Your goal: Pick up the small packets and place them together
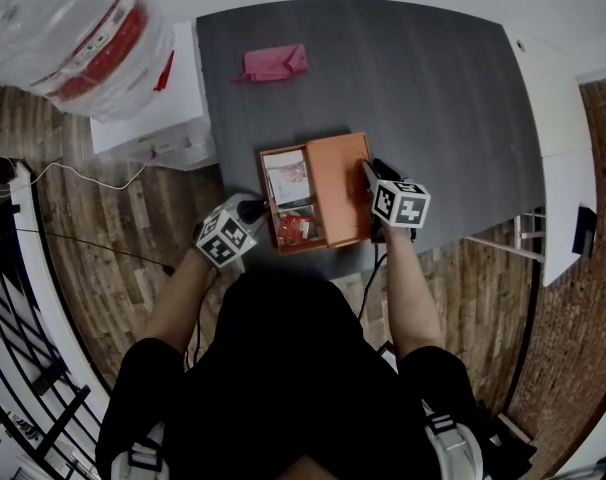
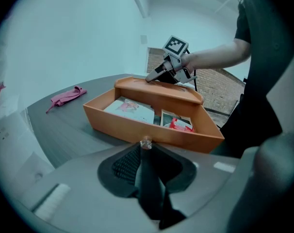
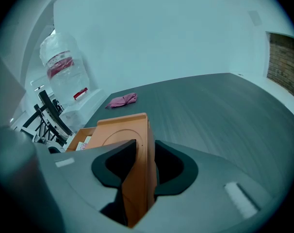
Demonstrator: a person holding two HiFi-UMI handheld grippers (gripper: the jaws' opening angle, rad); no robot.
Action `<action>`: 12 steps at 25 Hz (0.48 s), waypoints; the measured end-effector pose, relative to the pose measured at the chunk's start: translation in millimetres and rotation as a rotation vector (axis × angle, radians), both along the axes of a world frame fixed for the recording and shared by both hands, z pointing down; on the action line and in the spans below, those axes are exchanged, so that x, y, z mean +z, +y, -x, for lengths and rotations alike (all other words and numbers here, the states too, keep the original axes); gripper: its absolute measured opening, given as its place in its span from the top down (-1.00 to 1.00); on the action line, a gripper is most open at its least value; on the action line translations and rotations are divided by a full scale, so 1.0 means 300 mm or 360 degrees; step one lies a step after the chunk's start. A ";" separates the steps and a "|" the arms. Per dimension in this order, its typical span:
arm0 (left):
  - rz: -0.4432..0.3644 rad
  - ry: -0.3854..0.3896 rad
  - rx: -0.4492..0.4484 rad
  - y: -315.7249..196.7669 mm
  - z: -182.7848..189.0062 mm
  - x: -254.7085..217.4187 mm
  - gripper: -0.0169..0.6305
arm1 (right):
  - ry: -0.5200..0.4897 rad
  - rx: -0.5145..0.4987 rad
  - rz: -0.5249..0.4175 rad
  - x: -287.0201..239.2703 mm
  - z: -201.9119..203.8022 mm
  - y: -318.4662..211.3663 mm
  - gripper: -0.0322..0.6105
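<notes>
On table (image 1: 433,98), orange box (image 1: 343,188) lengthwise away

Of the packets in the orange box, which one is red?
The red packet, lying in the compartment of the orange box nearer the person. The other packet, in the farther compartment, is white with pink print.
</notes>
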State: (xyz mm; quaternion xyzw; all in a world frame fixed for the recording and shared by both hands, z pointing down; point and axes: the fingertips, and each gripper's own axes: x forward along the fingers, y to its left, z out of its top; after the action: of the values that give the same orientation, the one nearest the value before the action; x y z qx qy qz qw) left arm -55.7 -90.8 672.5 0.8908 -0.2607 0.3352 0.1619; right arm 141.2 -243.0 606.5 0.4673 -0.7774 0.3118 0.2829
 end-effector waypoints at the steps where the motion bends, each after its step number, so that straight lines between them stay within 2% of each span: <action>1: 0.0004 -0.0005 0.0000 0.004 0.004 0.002 0.74 | -0.0006 0.0012 -0.0002 0.001 -0.001 0.000 0.51; 7: 0.0032 0.0045 -0.0059 0.023 0.040 0.002 0.74 | 0.0001 0.0029 -0.0020 0.000 -0.005 -0.002 0.51; 12: 0.0052 0.0015 -0.0055 0.025 0.042 0.011 0.73 | 0.0011 0.0034 -0.0034 0.000 -0.007 0.001 0.51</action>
State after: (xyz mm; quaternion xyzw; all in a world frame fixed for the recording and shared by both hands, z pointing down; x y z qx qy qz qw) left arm -68.4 -83.2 675.7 0.8850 -0.2698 0.3322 0.1834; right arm 143.2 -242.7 606.5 0.4798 -0.7746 0.3047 0.2772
